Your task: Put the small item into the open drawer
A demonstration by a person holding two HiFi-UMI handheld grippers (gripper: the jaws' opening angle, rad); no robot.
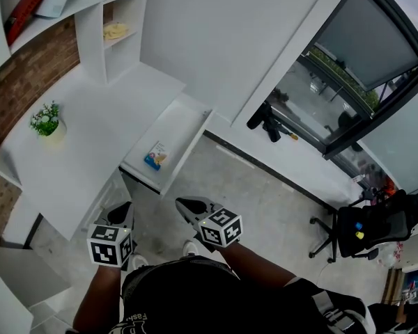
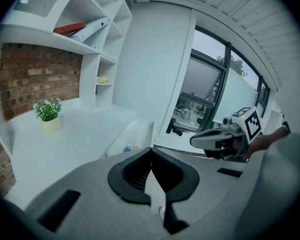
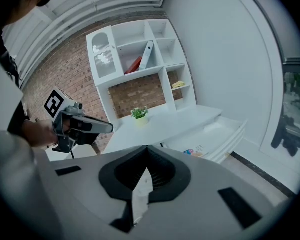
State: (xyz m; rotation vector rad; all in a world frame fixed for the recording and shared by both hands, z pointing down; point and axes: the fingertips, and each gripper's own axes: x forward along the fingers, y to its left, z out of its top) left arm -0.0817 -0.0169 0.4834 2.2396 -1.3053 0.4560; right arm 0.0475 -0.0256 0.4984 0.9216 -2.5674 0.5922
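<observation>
A white room with a brick back wall holds a white table [image 1: 90, 138] bearing a potted plant [image 1: 47, 120]. The open drawer [image 1: 195, 120] juts from the table's edge, and the small item [image 1: 156, 156], a flat colourful packet, lies inside it near the front. The left gripper [image 1: 122, 213] and right gripper [image 1: 184, 204] hang close to the person's body, well apart from the drawer, each with jaws pressed together on nothing. The placing looks done. The likely risks are a knee or gripper knocking the drawer, or closed jaws nudging the packet.
</observation>
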